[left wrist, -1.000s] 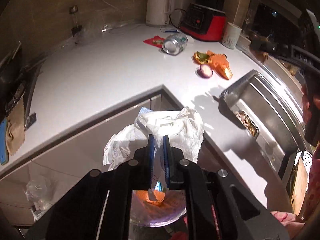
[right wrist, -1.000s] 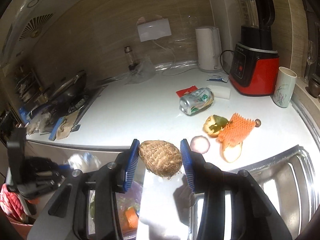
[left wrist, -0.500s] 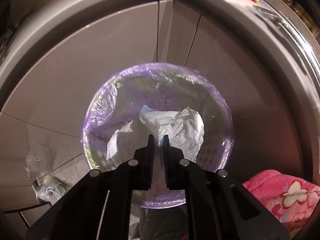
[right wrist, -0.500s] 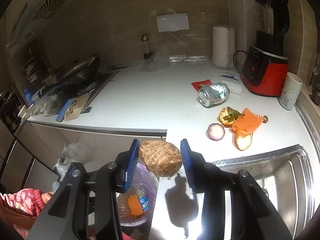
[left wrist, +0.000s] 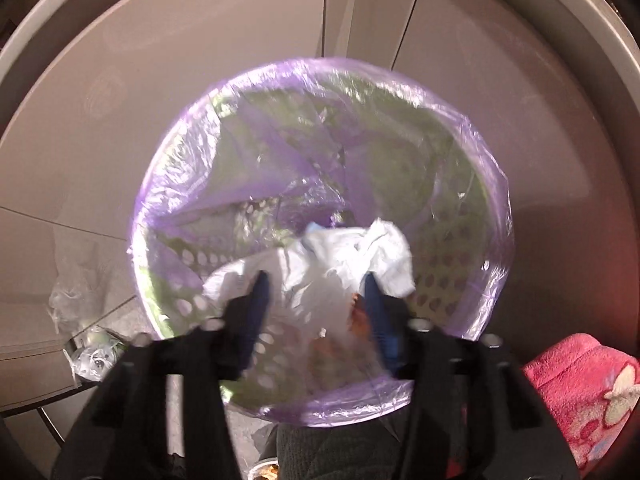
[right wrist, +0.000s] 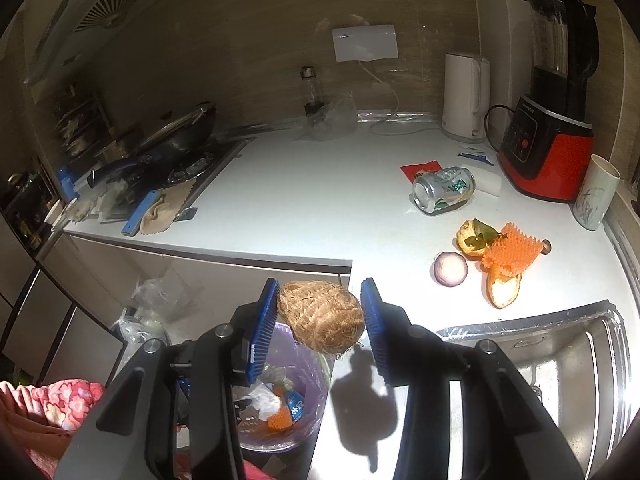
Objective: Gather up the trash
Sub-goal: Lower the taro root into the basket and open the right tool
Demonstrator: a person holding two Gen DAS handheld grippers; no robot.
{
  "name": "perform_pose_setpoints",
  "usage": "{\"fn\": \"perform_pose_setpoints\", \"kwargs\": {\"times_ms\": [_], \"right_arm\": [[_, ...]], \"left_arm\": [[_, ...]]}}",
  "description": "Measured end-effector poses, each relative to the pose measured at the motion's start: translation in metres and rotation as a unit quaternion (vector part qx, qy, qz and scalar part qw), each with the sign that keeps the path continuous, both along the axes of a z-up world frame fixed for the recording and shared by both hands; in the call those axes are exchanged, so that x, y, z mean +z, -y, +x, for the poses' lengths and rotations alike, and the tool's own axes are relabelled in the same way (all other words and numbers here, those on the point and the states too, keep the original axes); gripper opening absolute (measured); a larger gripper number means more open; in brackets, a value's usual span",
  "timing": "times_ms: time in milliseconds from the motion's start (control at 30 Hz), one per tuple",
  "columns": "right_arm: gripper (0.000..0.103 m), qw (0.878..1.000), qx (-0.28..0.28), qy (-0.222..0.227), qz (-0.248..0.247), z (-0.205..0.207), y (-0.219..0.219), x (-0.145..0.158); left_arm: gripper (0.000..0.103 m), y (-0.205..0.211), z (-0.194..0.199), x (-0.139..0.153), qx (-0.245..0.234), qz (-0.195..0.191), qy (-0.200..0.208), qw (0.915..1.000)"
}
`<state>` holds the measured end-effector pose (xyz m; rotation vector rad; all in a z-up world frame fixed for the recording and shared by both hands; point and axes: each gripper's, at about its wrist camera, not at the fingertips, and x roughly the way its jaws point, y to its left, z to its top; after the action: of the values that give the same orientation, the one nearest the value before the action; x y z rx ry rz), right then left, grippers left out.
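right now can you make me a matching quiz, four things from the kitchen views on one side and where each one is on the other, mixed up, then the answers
Things
1. white plastic bag
2. brown hairy root
3. drink can
4. onion half

Places
A. lying on its side on the counter near the red blender base
B. between the right gripper's blue pads
C. over the purple-lined bin, between the left gripper's open pads
D. cut side up beside the orange foam net

Pairs: 1-C, 2-B, 3-A, 4-D
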<state>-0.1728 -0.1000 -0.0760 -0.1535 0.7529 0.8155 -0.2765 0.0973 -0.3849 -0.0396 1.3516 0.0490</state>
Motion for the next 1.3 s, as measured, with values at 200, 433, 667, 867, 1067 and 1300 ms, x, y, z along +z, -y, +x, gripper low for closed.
{"fn": "perform_pose_setpoints", "kwargs": {"times_ms": [200, 433, 667, 867, 1067, 1300], "right_arm": [[0.043, 1.000, 0.003, -0.007, -0.001, 0.002, 0.004, -0.004], [0.043, 0.999, 0.040, -0.019, -0.017, -0.006, -0.015, -0.022], [0.043, 0.986, 0.117, -0.109, -0.049, -0.030, -0.069, -0.096], [0.043, 0.967, 0.159, -0.167, -0.110, -0.054, -0.118, -0.163], [0.055, 0.951, 0.158, -0.209, -0.164, -0.059, -0.150, -0.219], [0.071, 0.951, 0.161, -0.204, -0.169, -0.063, -0.151, -0.221]], "left_arm": [[0.071, 0.001, 0.001, 0.041, -0.003, -0.001, 0.033, 0.9994], [0.092, -0.001, -0.035, 0.162, 0.002, 0.039, 0.153, 0.9875], [0.095, -0.022, -0.063, 0.245, 0.027, 0.047, 0.236, 0.9702], [0.095, -0.036, -0.083, 0.263, 0.063, 0.059, 0.246, 0.9655], [0.095, -0.043, -0.087, 0.255, 0.074, 0.071, 0.233, 0.9670], [0.095, -0.039, -0.084, 0.255, 0.070, 0.078, 0.231, 0.9673]]}}
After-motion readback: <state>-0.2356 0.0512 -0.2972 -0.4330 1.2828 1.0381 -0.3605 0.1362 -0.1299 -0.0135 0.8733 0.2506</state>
